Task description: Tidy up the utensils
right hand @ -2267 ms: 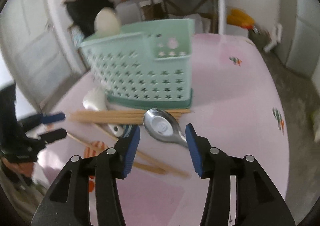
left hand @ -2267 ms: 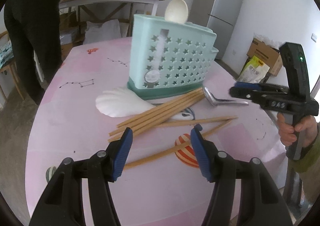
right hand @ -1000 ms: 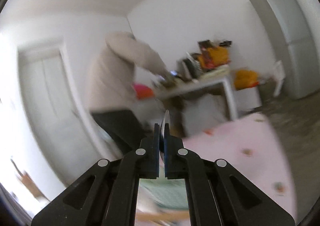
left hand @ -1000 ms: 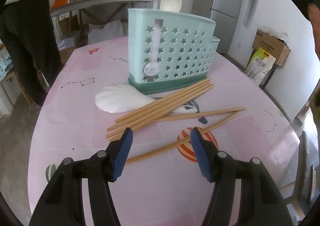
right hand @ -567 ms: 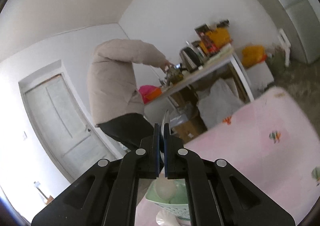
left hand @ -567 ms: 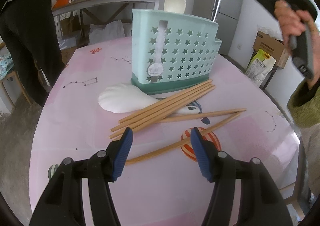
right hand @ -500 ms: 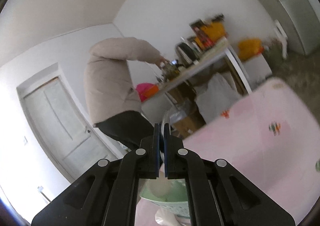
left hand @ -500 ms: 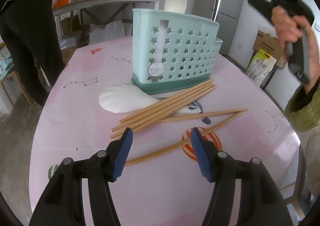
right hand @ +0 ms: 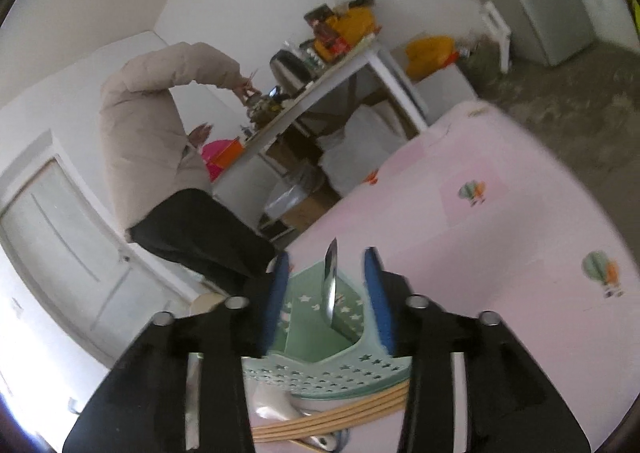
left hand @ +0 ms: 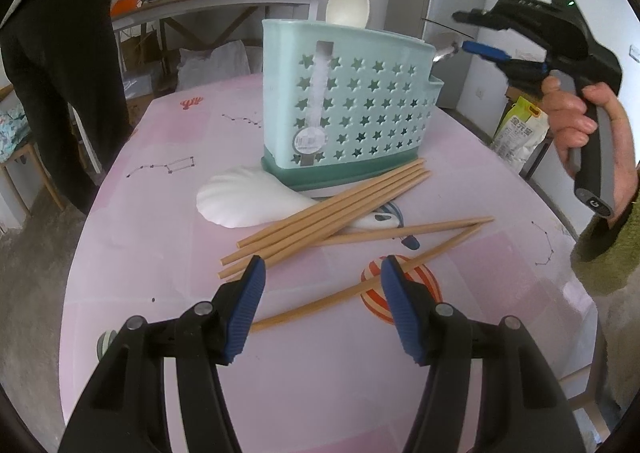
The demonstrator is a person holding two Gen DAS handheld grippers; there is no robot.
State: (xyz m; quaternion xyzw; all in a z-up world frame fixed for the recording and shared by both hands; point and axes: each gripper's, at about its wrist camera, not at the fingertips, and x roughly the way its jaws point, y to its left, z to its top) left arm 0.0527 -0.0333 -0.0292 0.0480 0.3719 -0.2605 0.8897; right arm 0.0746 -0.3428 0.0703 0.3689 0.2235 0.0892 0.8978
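Over the mint caddy (right hand: 320,365) your right gripper (right hand: 326,289) is opening up, pads clear of the metal spoon (right hand: 331,285) standing in the end slot, so that drop looks done. Left gripper (left hand: 322,305) hangs open over the chopsticks (left hand: 332,213) on the pink table (left hand: 160,213); I'd grab those next, maybe the white scoop (left hand: 244,201) after

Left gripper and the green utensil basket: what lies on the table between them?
In the left wrist view, between the left gripper and the basket lie wooden chopsticks and a white shell-shaped scoop.
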